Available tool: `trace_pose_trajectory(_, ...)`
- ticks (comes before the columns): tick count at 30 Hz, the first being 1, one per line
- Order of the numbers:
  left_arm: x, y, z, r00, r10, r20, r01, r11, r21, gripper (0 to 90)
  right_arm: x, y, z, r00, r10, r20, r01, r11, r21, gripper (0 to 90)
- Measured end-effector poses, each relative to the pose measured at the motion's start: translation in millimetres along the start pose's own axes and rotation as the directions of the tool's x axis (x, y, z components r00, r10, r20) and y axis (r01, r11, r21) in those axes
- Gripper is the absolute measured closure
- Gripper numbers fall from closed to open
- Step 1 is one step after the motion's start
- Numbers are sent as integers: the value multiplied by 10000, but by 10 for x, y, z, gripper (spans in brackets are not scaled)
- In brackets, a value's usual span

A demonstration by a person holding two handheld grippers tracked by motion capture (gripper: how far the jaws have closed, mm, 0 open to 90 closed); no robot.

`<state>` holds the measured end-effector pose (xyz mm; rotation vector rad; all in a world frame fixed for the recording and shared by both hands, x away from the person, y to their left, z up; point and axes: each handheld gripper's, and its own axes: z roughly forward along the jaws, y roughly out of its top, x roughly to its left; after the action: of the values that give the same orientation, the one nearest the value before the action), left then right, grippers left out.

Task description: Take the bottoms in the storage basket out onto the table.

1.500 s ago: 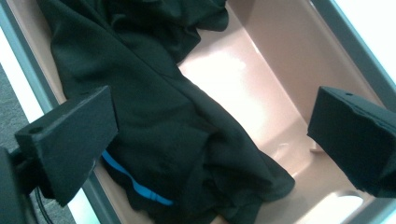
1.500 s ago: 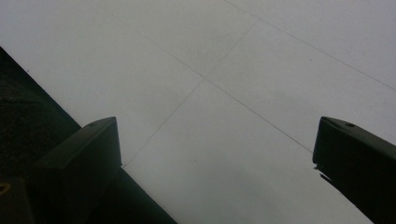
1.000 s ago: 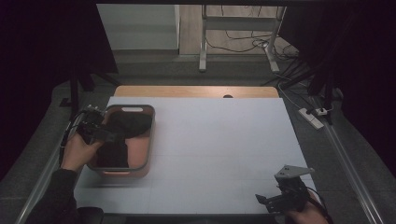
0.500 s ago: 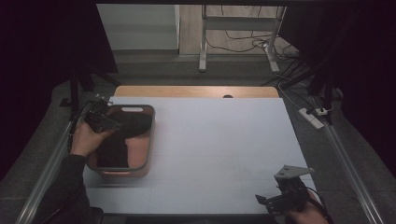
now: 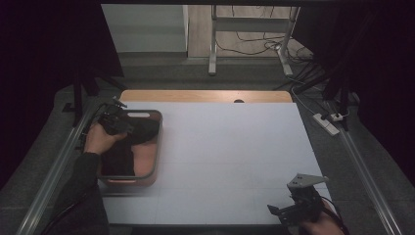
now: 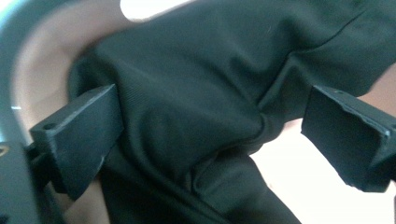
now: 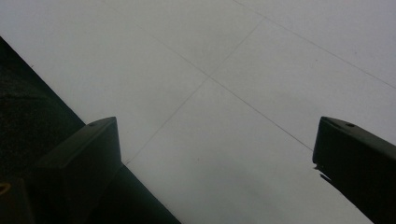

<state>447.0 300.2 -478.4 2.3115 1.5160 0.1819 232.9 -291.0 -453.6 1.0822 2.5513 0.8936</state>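
A black cloth (image 5: 142, 131) lies bunched in a pinkish bin (image 5: 155, 147) at the table's left side. My left gripper (image 5: 120, 125) reaches into the far end of the bin, down at the cloth. In the left gripper view the cloth (image 6: 196, 93) lies between the jaws of my left gripper (image 6: 212, 121). These jaws stand wide and have just been closing a little. The left jaw touches the fabric and the right one stands apart from it. My right gripper (image 5: 284, 211) rests at the table's near right corner, open over the bare white table (image 7: 224, 70) with nothing between its jaws.
The white table (image 5: 235, 147) stretches between the bin and the right gripper. A wooden strip (image 5: 205, 96) runs along its far edge. Metal rails flank both sides, and a power strip (image 5: 327, 123) with cables lies off the table at the right.
My left hand has moved right and away along the bin, sinking onto the black cloth. The right gripper has stayed in place.
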Motion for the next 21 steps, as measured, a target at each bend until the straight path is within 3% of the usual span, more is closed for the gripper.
trace_pose_trajectory(3,-50,18,21,9994,309,127,-312,9993,229,97,0,0,1,10000,-4,0,4,10000,5,13)
trace_pose_trajectory(8,-79,42,110,9996,62,263,-81,9972,748,151,7,0,3,10000,-34,-1,34,10000,8,13)
trace_pose_trajectory(11,-69,45,151,9998,-95,184,74,9938,1106,279,6,0,2,10000,-37,-5,37,10000,5,13)
trace_pose_trajectory(12,-76,45,164,9998,-111,161,90,9922,1246,411,4,0,2,10000,-38,-17,38,10000,27,13)
trace_pose_trajectory(15,-86,45,194,9996,-200,187,168,9872,1589,505,5,-1,1,10000,-45,-17,45,10000,18,13)
trace_pose_trajectory(18,-79,20,196,9969,-588,515,499,9859,1599,691,6,-1,2,10000,-48,-20,48,10000,8,13)
trace_pose_trajectory(19,-81,2,189,9919,-920,879,766,9833,1652,738,10,-1,3,10000,-48,-21,48,10000,32,13)
trace_pose_trajectory(21,-96,-6,185,9901,-948,1038,767,9832,1656,748,10,1,4,10000,-64,-26,64,10000,45,13)
